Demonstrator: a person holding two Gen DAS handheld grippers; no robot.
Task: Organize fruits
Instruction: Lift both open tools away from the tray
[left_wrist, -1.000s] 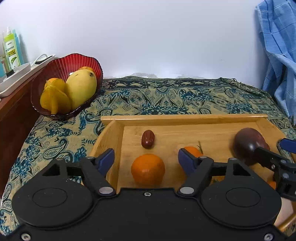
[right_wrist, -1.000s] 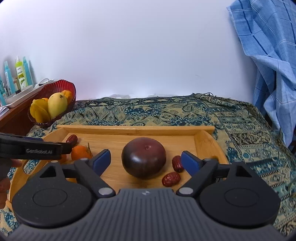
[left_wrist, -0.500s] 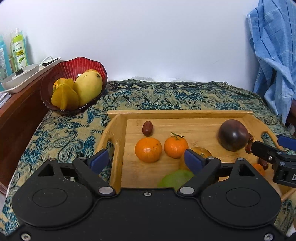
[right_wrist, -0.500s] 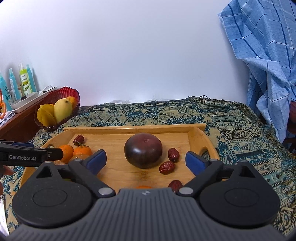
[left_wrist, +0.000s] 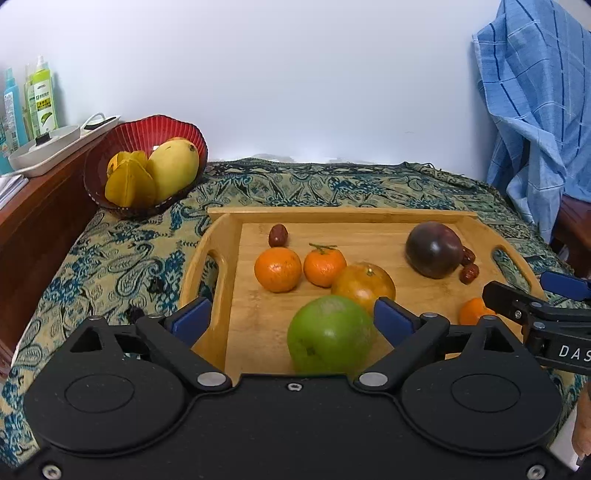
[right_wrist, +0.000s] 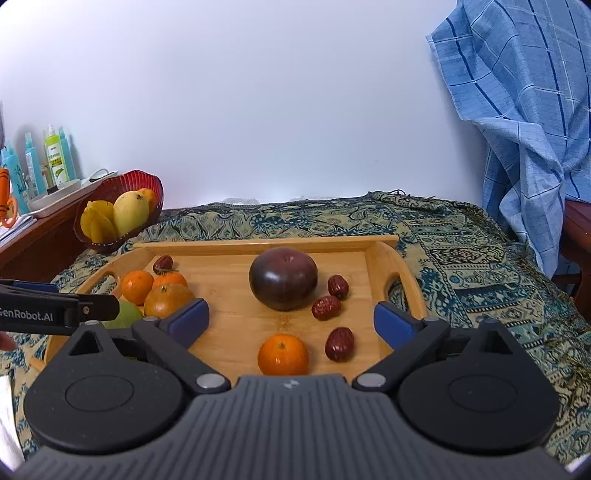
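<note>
A bamboo tray (left_wrist: 340, 214) (right_wrist: 258, 242) on the patterned cloth holds loose fruit. My left gripper (left_wrist: 291, 319) hangs over its near left end with its jaws opening. A green fruit (left_wrist: 330, 336) lies between the fingers, and the pads do not press on it. Beyond it sit a large orange (left_wrist: 364, 284) and two mandarins (left_wrist: 277, 269). My right gripper (right_wrist: 291, 320) is also opening, with nothing gripped. A small mandarin (right_wrist: 282, 354) lies below it. A dark purple fruit (right_wrist: 283, 277) and three red dates (right_wrist: 326, 307) sit ahead.
A red bowl (left_wrist: 166, 127) (right_wrist: 147, 184) with a mango (left_wrist: 173, 170) and starfruit stands at the back left, beside a wooden shelf with bottles (left_wrist: 42, 99). A blue checked cloth (right_wrist: 524, 122) hangs at the right. One right gripper finger (left_wrist: 517, 304) shows in the left wrist view.
Both grippers have drawn back from the tray and their jaws have widened. The green fruit, large orange and small mandarin have come into view.
</note>
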